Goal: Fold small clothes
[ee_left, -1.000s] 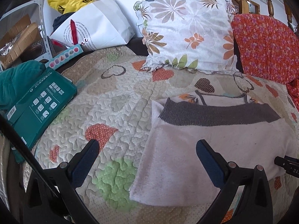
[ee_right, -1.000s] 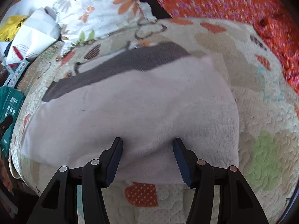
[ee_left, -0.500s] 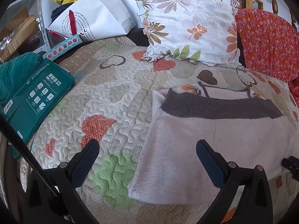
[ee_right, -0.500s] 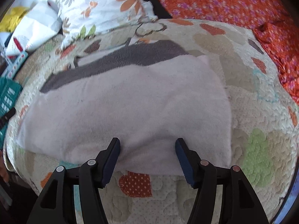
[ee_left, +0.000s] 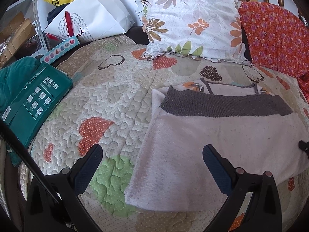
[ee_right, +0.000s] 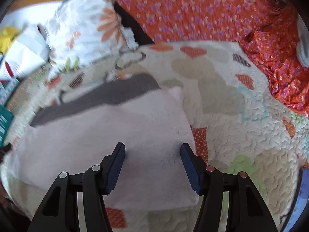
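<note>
A quilt (ee_left: 119, 104) with heart patches covers the bed, and everything here is placed against it. A floral pillow (ee_left: 191, 19) leans at its far edge, with an orange flowered cloth (ee_left: 276, 38) beside the pillow. A green box (ee_left: 36, 100) lies at the quilt's left side. The small garment (ee_left: 222, 139), pale pink with a grey band, lies flat on the quilt's near right part, seemingly already folded once.

The left hand-held gripper (ee_left: 152, 156) hovers with jaws wide apart over the garment's left edge, holding nothing. The right hand-held gripper (ee_right: 152, 152) hangs over the near right corner, jaws apart, empty.

For a neat fold, each gripper should probably pinch all layers at an edge, then lift together evenly so the cloth does not drag or skew.
</note>
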